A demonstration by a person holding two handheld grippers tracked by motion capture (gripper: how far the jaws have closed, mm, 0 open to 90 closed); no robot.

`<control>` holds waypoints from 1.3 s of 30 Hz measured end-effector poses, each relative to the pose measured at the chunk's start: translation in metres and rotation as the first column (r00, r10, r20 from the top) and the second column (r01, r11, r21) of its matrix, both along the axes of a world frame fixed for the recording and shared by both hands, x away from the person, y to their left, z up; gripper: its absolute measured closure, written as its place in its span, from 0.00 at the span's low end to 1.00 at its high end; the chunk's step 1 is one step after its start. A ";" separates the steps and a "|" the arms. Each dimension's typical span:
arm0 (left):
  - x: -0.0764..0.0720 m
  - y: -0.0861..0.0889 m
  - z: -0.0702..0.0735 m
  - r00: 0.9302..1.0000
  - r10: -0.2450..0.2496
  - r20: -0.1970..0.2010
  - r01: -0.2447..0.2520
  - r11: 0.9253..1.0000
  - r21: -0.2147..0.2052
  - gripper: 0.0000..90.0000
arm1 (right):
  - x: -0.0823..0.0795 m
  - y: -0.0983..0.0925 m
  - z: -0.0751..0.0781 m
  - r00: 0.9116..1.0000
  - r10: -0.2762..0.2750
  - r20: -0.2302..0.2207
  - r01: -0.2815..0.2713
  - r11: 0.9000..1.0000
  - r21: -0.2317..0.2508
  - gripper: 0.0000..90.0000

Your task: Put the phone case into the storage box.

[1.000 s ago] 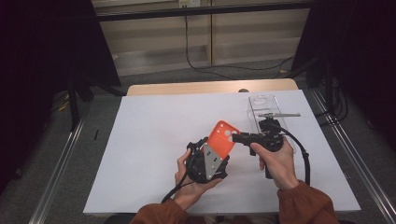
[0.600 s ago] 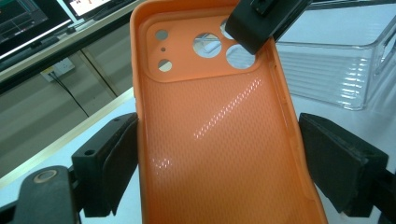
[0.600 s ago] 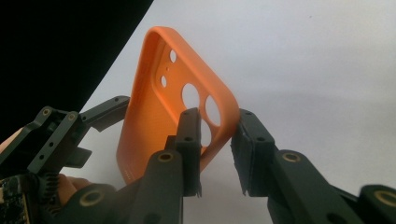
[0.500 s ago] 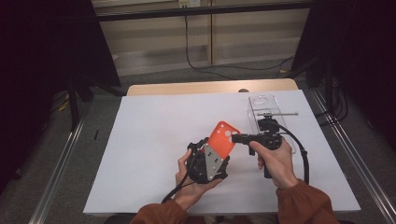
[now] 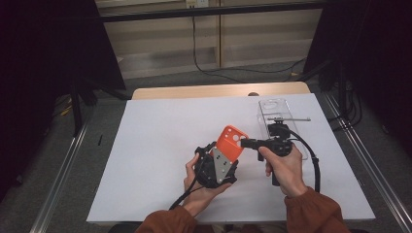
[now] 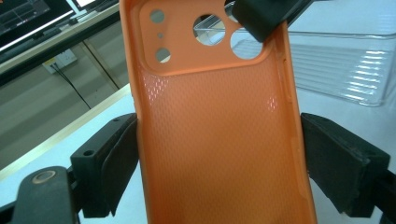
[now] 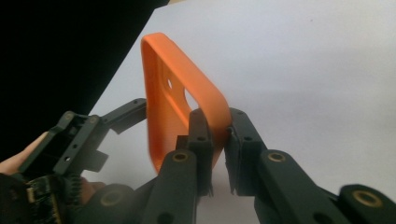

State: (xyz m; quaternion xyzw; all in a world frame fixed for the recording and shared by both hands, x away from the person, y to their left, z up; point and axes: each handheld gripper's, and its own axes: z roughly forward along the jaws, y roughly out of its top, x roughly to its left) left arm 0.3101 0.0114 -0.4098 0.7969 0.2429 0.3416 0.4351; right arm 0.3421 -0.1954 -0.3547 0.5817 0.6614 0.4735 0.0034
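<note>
Above the white table (image 5: 145,160), right of centre and near the person, an orange phone case (image 5: 232,141) stands upright. The left gripper (image 6: 219,154) clamps its long sides to steady it; the right gripper (image 7: 215,140), jaws just closing, pinches its top corner, likely for a handover.

We lose the orange phone case's (image 6: 215,121) lower end below the left gripper view's edge — its top edge is cropped too.

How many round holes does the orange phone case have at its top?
5 in the left gripper view of the orange phone case: three small ones in a column on the left, two big ones to their right. The right gripper covers part of that corner, so another may be hidden.
</note>
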 end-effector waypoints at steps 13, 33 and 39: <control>0.012 0.006 0.003 0.997 -0.020 -0.080 0.010 0.993 -0.122 0.05 | -0.001 0.007 0.010 0.998 -0.009 0.066 0.010 1.000 -0.023 0.93; 0.013 0.028 0.013 0.979 -0.089 -0.181 0.053 0.979 -0.197 0.03 | 0.002 -0.009 0.012 0.995 -0.025 0.098 0.030 0.999 -0.042 0.93; 0.016 0.045 0.013 0.983 -0.076 -0.166 0.038 0.974 -0.222 0.03 | 0.001 -0.014 0.012 0.994 -0.033 0.106 0.038 0.998 -0.047 0.93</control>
